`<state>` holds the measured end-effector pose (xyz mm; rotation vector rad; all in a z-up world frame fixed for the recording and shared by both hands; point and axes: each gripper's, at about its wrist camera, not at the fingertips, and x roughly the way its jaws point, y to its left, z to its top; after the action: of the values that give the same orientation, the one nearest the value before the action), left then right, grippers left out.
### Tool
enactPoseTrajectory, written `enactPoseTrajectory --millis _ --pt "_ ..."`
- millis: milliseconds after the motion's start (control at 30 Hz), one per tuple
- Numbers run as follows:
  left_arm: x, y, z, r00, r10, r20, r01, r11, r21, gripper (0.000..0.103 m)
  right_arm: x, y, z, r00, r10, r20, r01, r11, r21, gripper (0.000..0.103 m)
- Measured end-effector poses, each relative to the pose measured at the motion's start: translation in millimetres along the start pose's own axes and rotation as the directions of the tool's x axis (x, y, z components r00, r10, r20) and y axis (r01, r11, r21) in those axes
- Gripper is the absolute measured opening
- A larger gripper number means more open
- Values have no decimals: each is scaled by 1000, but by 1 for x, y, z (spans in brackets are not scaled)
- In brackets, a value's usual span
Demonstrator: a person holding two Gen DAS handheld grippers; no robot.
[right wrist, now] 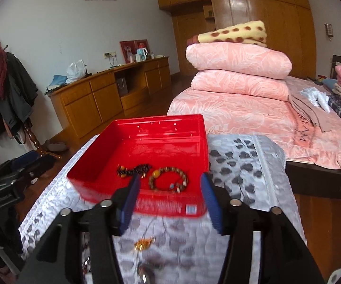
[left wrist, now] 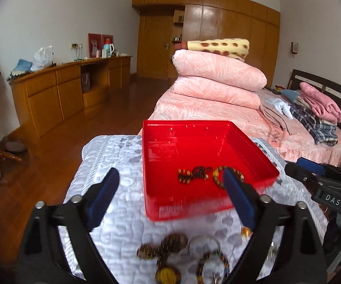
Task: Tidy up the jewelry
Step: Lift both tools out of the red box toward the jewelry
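Observation:
A red plastic box [left wrist: 151, 156] [right wrist: 92, 165] sits on a silver quilted cloth. Inside lie a dark beaded bracelet [left wrist: 194, 174] [right wrist: 135, 169] and a brown bead bracelet [left wrist: 217, 177] [right wrist: 168, 179]. My left gripper [left wrist: 170, 184] is open and empty, in front of the box. Below it, several bead bracelets [left wrist: 165, 248] and a thin ring bangle [left wrist: 203, 242] lie on the cloth. My right gripper [right wrist: 169, 189] is open and empty, just short of the box's near wall. A gold piece [right wrist: 144, 242] lies on the cloth beneath it. The right gripper also shows in the left wrist view [left wrist: 312, 175].
The cloth [left wrist: 113, 156] [right wrist: 246, 156] covers a small table. A bed with pink folded quilts [left wrist: 217, 78] [right wrist: 236, 75] stands behind it, a wooden sideboard [left wrist: 59, 90] at the left wall. A coat stand [right wrist: 9, 90] stands at far left.

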<state>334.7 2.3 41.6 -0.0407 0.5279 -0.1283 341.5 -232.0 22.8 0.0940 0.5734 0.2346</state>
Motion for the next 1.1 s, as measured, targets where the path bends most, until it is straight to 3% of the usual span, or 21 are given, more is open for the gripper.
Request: enactPoseTrajectory --millis 100,200,533,700,1100 --pt "-16 -3 -15 1000 18 14 -18 1000 16 95 -17 3 -18 999 -20 31 20 1000 1 85" --pt "-27 -6 -30 1000 27 6 -27 999 22 98 -30 6 -34 999 -27 27 27 1000 4 94" --pt "-48 -13 -79 999 27 -43 -24 998 65 98 -44 10 -74 998 -5 -68 7 1000 28 97" --pt "-47 -6 -99 995 39 -89 -34 998 53 98 -40 17 -89 994 -43 -105 43 999 2 97" --pt "-40 2 -112 989 50 -142 -47 999 25 98 -25 26 -100 985 -34 -169 31 999 -18 97"
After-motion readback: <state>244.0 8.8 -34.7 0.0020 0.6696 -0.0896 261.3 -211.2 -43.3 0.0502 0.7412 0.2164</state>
